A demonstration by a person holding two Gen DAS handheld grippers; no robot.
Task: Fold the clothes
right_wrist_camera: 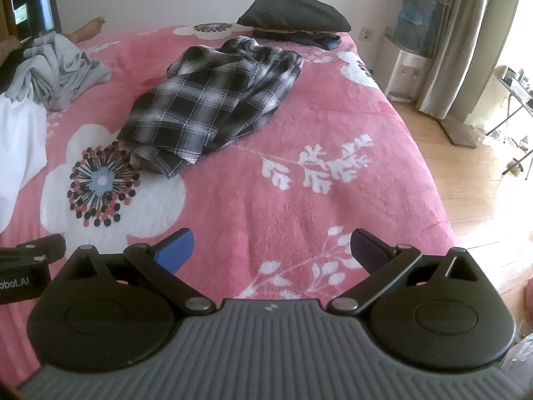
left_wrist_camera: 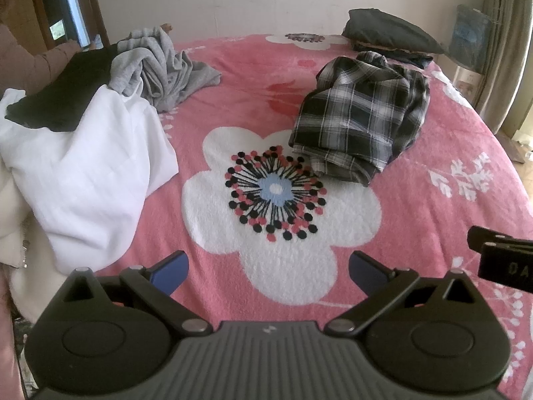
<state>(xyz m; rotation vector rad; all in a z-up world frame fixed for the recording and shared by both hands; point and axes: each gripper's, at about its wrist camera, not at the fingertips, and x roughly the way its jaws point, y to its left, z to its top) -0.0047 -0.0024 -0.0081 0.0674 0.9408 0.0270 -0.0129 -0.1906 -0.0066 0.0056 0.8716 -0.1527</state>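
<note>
Over the pink bed [right_wrist_camera: 299,183] you hold both grippers, left gripper [left_wrist_camera: 268,271] and right gripper [right_wrist_camera: 272,250], spread wide and empty; the plaid shirt [left_wrist_camera: 359,116] lies crumpled ahead, well apart, ready for a two-handed grab.

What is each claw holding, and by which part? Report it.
Nothing is held. The left claw and right claw both stand open over the pink blanket, short of the plaid shirt.
</note>
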